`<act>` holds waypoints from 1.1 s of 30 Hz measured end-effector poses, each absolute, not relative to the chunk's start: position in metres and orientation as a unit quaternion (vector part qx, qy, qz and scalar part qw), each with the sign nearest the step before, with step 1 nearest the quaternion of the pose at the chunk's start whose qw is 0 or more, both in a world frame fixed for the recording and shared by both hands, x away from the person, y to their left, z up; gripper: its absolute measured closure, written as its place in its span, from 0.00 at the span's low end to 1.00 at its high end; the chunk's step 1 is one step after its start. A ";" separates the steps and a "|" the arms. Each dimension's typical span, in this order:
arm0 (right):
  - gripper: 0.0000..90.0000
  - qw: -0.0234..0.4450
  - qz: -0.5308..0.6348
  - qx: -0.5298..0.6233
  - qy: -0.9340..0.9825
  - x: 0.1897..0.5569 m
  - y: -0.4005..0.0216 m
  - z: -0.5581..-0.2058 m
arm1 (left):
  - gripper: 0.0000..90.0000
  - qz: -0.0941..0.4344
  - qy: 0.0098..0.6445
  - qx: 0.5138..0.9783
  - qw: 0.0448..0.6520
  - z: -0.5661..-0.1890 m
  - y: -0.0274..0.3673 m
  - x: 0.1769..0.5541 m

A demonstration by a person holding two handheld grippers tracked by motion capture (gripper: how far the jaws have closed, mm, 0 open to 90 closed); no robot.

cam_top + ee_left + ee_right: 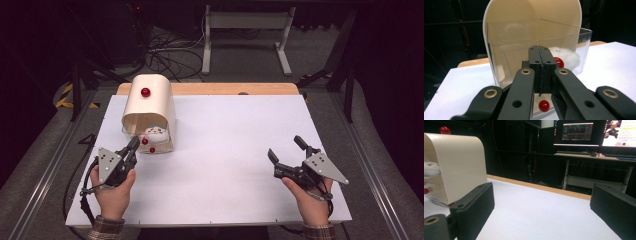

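A cream arched box [150, 102] with a red knob [145, 92] on its top stands at the back left of the white board. Its open front shows a clear plastic wall [524, 47] with a white fluffy thing [567, 56] behind it. Two small red balls [144, 141] sit at the box's front, one of them low under my jaws [544, 105]. My left gripper [134, 143] is shut with nothing between its jaws, its tips [539, 53] right at the clear wall. My right gripper [286, 147] rests open at the right, far from the box [456, 160], with nothing between its jaws [541, 202].
The white board [225, 150] covers a wooden table whose edge [225, 89] shows at the back. Beyond it stand a desk frame [245, 30] and floor cables [170, 55]. Monitors [576, 132] glow on a far desk.
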State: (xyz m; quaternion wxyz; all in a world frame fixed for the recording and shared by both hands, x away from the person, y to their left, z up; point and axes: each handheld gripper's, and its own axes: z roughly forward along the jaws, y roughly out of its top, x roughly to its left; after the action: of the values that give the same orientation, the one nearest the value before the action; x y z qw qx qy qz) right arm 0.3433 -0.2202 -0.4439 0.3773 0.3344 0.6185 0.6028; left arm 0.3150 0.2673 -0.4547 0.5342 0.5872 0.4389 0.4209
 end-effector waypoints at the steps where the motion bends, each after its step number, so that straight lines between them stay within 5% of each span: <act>1: 0.07 0.378 0.601 0.335 0.619 0.343 -0.220 -0.444 | 1.00 0.422 0.438 0.588 0.533 -0.455 0.268 0.316; 33: 0.07 0.376 0.602 0.334 0.620 0.344 -0.219 -0.445 | 0.99 0.423 0.447 0.585 0.528 -0.459 0.268 0.328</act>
State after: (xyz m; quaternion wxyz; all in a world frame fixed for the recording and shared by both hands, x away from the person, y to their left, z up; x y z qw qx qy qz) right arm 0.3439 -0.2194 -0.4449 0.3760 0.3340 0.6200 0.6023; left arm 0.3279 0.2683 -0.4586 0.5285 0.5851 0.4468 0.4227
